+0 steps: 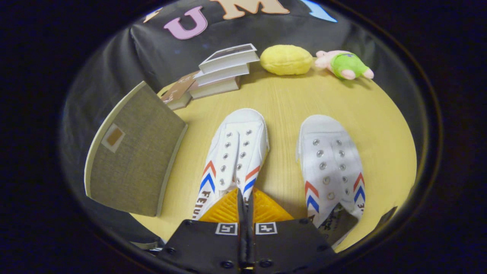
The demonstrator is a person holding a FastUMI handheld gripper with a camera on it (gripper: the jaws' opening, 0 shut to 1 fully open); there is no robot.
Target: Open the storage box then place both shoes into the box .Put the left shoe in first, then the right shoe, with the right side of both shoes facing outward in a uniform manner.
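Two white canvas shoes with red and blue chevrons lie on the light wooden table, toes pointing away from me. The left shoe is just ahead of my gripper, whose fingers are pressed together on the right side wall of its opening. The shoe leans a little to one side. The right shoe lies flat beside it, apart from the fingers. The grey fabric storage box stands to the left of the left shoe with its lid raised upright. Only a dark corner of the box's inside shows below the lid.
Beyond the shoes, a stack of books sits at the back of the table, with a yellow plush lemon and a pink and green plush toy beside it. The black cloth wall closes off the back.
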